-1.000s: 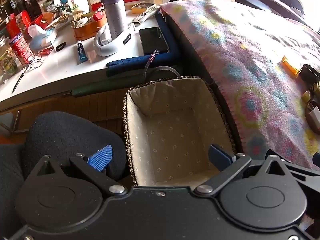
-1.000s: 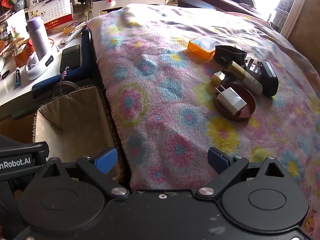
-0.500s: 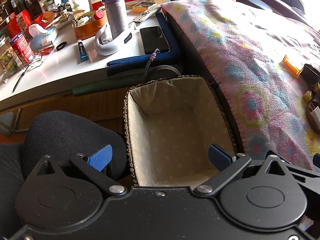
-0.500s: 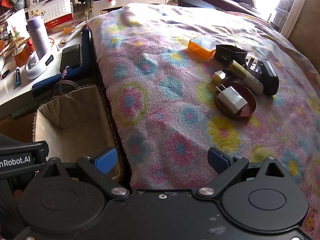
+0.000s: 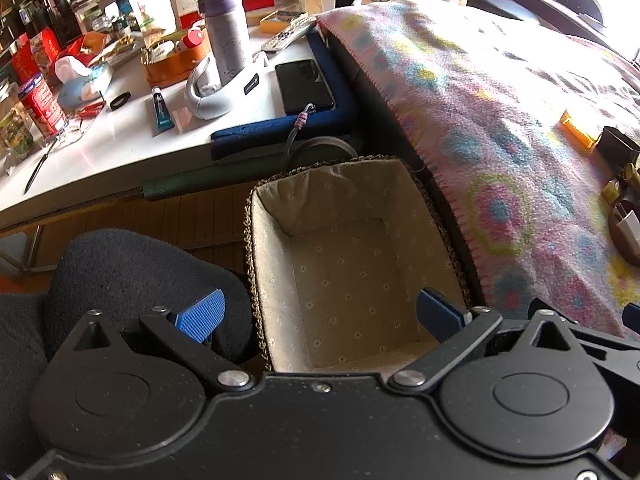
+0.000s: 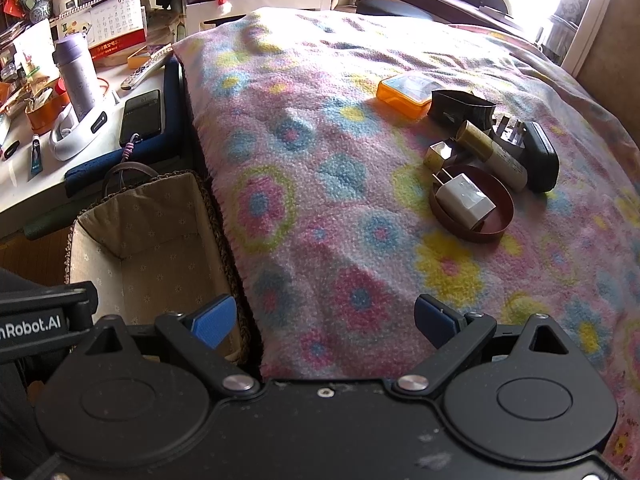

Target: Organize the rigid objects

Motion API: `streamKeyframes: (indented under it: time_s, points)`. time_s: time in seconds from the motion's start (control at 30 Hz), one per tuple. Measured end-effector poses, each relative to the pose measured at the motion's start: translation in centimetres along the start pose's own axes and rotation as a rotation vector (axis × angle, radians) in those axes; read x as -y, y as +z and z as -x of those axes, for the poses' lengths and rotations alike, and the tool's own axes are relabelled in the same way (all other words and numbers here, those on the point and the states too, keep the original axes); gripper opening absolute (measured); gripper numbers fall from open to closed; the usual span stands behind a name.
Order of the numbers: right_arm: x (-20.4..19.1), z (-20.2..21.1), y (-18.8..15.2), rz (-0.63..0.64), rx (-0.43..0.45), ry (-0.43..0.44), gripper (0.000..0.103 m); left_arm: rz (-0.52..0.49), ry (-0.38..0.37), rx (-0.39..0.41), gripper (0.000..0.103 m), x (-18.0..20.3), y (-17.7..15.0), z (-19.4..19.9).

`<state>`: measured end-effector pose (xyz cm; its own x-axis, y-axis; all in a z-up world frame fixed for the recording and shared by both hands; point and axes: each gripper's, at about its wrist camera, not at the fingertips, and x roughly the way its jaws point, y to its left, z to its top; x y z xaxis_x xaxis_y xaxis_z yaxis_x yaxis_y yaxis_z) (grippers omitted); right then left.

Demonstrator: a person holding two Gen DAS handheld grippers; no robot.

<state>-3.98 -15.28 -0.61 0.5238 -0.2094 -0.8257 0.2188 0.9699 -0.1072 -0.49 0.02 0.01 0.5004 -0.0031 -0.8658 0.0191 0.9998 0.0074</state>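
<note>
An empty cloth-lined woven basket (image 5: 276, 280) stands on the floor beside the bed; it also shows in the right wrist view (image 6: 100, 216). My left gripper (image 5: 320, 316) is open and empty above its near end. On the flowered blanket (image 6: 320, 200) lie an orange box (image 6: 404, 94), a black pouch (image 6: 460, 108), a gold-capped tube (image 6: 494, 152), a black plug adapter (image 6: 540, 156), a small gold cube (image 6: 438, 154) and a white charger (image 6: 464, 200) in a brown round dish (image 6: 496, 228). My right gripper (image 6: 324, 320) is open and empty over the blanket's near edge, short of them.
A white desk (image 5: 120, 148) left of the basket holds a grey flask (image 5: 226, 38), a phone (image 5: 304, 86), a remote, a tube and clutter. A dark chair cushion (image 5: 132, 276) sits left of the basket. The bed edge (image 5: 432, 184) borders the basket's right side.
Both views have shifted slightly; the left gripper has edged a little toward the basket. Both grippers stay open and empty. No object has moved.
</note>
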Motion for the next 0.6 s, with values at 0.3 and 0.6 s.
streamKeyframes:
  time_s: [0.3,0.6]
  points:
    - [0.4,-0.1,0.3,-0.007,0.022,-0.009,0.095,-0.038,-0.024,0.027,0.098,0.6,0.0,0.4]
    - [1.4,0.0,0.8,-0.038,0.061,-0.034,0.094,-0.081,-0.025,0.031,0.098,1.3,-0.1,0.5]
